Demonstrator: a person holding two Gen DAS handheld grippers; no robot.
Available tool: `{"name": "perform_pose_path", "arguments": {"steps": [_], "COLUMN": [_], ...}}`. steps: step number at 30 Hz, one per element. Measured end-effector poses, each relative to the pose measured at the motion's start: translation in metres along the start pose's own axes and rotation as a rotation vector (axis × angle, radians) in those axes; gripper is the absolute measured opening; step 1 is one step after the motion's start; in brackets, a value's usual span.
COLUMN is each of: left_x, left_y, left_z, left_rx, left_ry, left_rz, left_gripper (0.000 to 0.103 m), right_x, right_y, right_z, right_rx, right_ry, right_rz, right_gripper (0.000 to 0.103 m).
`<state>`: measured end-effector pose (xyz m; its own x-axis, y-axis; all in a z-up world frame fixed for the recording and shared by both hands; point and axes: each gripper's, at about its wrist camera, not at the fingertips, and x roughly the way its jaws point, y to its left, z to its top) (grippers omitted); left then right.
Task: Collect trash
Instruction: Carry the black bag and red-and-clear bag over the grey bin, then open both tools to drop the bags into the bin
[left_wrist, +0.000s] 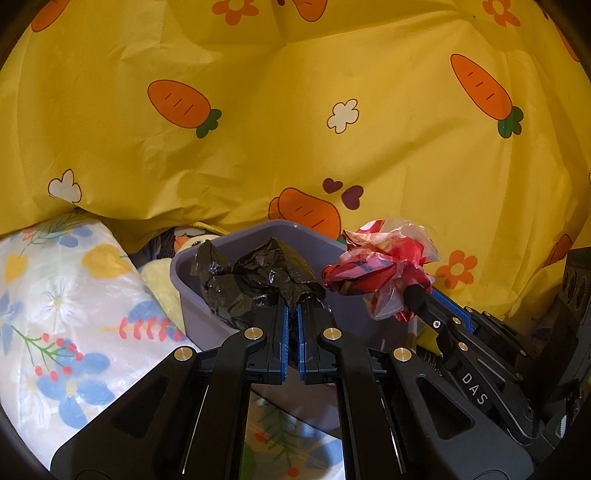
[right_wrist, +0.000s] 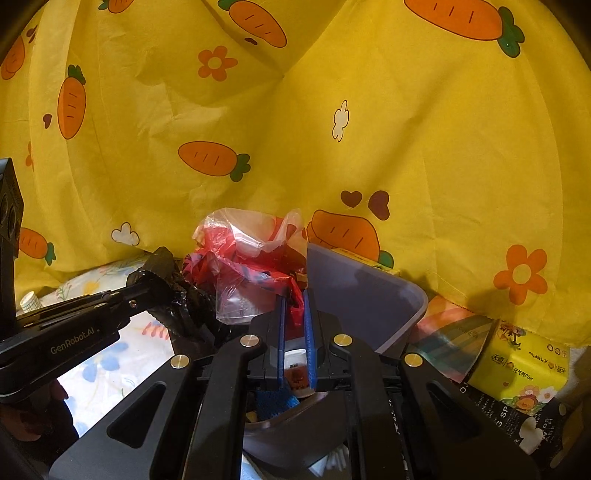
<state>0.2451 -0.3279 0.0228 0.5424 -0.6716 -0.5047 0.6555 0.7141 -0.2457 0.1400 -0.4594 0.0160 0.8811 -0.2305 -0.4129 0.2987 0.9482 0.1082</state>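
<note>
Over grey bin (left_wrist: 207, 258): black bag (left_wrist: 255, 280) clamped in left hand-held gripper (left_wrist: 293, 310).

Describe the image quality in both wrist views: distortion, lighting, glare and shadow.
Left wrist view: fisheye bends the yellow carrot cloth, corners dark; small glints on the black bag pinched by the left gripper. Right wrist view: same curvature, warm light, sheen on the red and clear bag in the right gripper; shadow inside the grey bin.

Yellow carrot-print cloth (left_wrist: 295, 129) — black bag (left_wrist: 255, 280), red-and-clear bag (left_wrist: 384, 266), grey bin (left_wrist: 258, 236).
</note>
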Motion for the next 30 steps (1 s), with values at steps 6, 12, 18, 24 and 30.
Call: {"name": "perform_pose_path", "arguments": {"steps": [6, 12, 18, 24, 30], "left_x": [-0.002, -0.004, -0.012, -0.036, -0.065], "left_y": [0.001, 0.001, 0.011, 0.026, 0.044], "left_z": [-0.003, -0.003, -0.005, -0.010, -0.022], "left_rx": [0.000, 0.003, -0.032, -0.054, -0.064], "left_ry": [0.005, 0.013, -0.017, -0.052, -0.058], "left_rz": [0.005, 0.007, 0.065, 0.168, 0.244], "left_gripper": [0.003, 0.010, 0.066, 0.086, 0.089], "right_x": [0.005, 0.007, 0.005, -0.001, -0.015], "right_y": [0.002, 0.001, 0.000, 0.000, 0.007], "right_z": [-0.001, -0.002, -0.003, -0.004, -0.007], "right_rx": [-0.003, -0.005, -0.005, 0.007, 0.010], "right_ry": [0.010, 0.013, 0.004, -0.008, -0.037], "right_rz": [0.010, 0.018, 0.015, 0.019, 0.030], "right_gripper": [0.010, 0.010, 0.029, 0.045, 0.075]}}
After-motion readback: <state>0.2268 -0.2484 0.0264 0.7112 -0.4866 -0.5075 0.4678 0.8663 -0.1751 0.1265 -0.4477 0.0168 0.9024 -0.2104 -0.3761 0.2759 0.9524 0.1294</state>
